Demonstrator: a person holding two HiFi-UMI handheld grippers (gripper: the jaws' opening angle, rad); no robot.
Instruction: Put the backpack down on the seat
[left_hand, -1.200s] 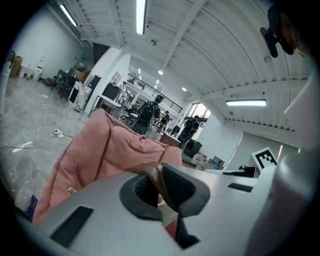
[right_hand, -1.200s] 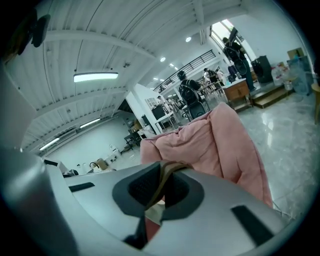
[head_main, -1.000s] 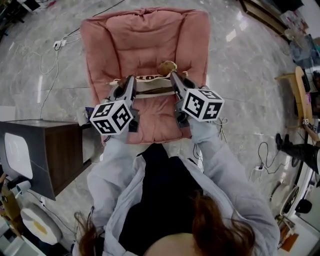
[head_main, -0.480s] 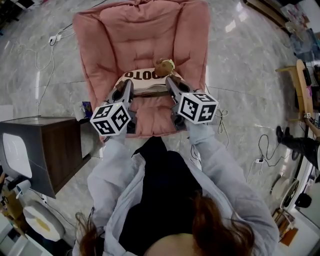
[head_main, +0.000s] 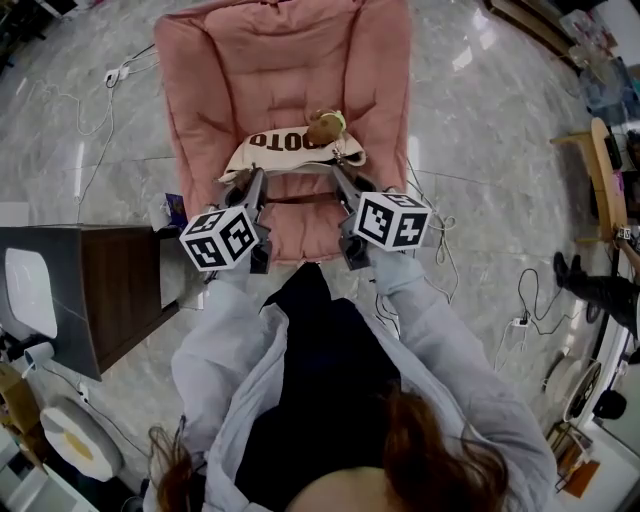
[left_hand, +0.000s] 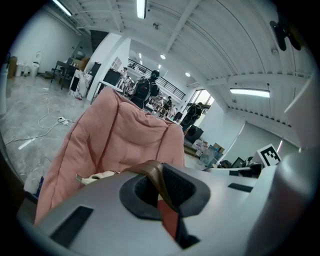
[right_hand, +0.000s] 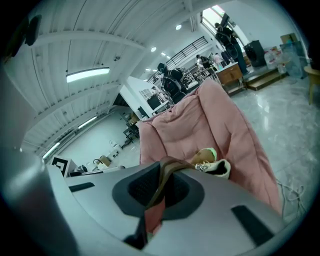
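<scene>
**Backpack (head_main: 292, 150) at the seat (head_main: 280, 60), seen from the head view and both gripper views.** The bag lies just beyond the two pairs of jaws and between them, over the seat cushion near the foot of the seat back.

- **Jaws:** The left gripper (left_hand: 159, 186) has its jaws closed on the left strap (left_hand: 151, 170), which passes up between the dark ribbed pads. The right gripper (right_hand: 161, 187) has its jaws closed likewise on the right strap (right_hand: 169, 167). Both straps run forward from the jaws to the near edge of the bag (whether the bag's underside bears on the cushion cannot be told).
- **Bag:** It is soft, flattened cream canvas with dark block lettering on its upper face. The straps are flat brown webbing, each with a reddish piece below the pads. A plush toy (head_main: 326, 126), tan and rounded, sits at the bag's far edge.
- **Seat:** The cover is pink padded fabric, quilted into stitched panels, with raised bolsters at both sides.
- **Orientation:** The bag's long axis runs across the seat, from bolster to bolster. The strapped edge faces the person and the toy edge faces the seat back.
- **Surroundings:** A dark wooden cabinet (head_main: 115, 290) stands to the person's left of the seat, on a grey marbled floor (head_main: 500, 180).
</scene>
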